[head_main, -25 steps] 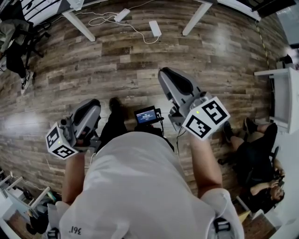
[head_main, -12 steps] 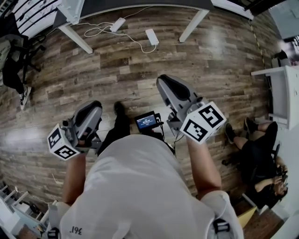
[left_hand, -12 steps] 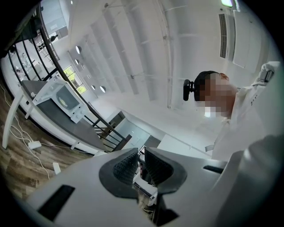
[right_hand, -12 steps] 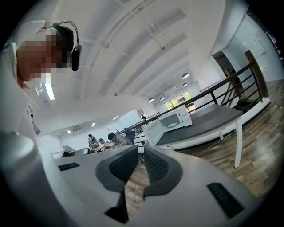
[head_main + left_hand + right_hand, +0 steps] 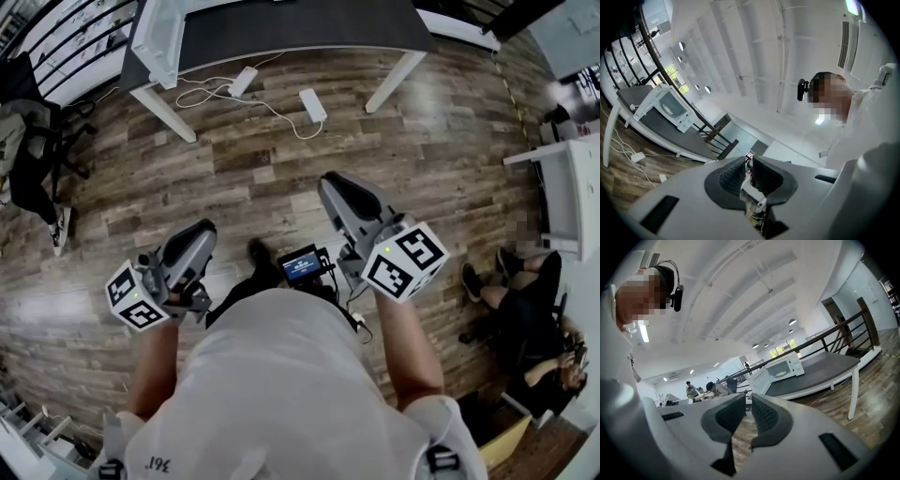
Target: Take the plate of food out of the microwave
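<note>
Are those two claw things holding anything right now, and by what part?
Nothing. The left gripper and right gripper are both empty.

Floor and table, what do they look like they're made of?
Floor: wood or wood-look laminate planks, brown with streaky grain and staggered joints; a faint sheen where light reflects. Table: smooth, matte dark grey top, likely laminate; white legs, probably painted metal, though that is unclear.

Open floor (image 5: 281, 178) reaches the table (image 5: 300, 23) holding the microwave (image 5: 787, 366); power strips (image 5: 312, 105) lie near its legs
</note>
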Motion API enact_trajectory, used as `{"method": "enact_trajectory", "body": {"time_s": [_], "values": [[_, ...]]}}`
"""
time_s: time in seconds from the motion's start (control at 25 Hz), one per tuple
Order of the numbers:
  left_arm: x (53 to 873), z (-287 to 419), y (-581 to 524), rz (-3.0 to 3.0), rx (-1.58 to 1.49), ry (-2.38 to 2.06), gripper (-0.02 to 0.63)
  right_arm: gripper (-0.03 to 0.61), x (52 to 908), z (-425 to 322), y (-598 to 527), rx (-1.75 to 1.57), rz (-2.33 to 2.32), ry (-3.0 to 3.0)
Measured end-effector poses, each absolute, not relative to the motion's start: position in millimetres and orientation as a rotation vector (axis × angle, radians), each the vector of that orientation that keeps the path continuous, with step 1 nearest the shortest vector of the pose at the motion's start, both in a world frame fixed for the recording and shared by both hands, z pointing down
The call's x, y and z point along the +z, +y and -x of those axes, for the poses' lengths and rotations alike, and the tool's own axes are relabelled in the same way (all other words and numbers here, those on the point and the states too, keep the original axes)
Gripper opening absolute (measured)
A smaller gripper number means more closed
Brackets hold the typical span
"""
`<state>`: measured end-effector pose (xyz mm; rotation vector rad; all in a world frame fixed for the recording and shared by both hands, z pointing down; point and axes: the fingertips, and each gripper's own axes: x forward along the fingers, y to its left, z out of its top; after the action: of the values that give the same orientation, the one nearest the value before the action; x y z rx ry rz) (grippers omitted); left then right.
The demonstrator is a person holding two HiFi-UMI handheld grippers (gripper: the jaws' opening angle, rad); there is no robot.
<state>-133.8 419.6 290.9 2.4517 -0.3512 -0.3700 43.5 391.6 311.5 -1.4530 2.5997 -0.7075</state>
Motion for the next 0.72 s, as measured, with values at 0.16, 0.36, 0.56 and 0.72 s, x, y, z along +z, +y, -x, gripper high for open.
{"method": "enact_trajectory", "body": {"time_s": [0.16, 0.36, 0.56, 0.72], "values": [[295, 154, 400, -2.449, -0.363, -0.327, 0.049, 0.040, 313, -28, 375, -0.706, 1.499, 2.580], [298, 177, 372, -2.444, -0.362, -0.317, 0.049, 0.040, 311, -6, 354, -0.706, 1.537, 2.581], [303, 184, 352, -2.430, -0.360, -0.329, 0.049, 0.040, 315, 2, 333, -0.727, 1.541, 2.591], [309, 182, 338, -2.409, -0.347, -0.344, 0.049, 0.040, 322, 1, 315, -0.757, 1.532, 2.591]]}}
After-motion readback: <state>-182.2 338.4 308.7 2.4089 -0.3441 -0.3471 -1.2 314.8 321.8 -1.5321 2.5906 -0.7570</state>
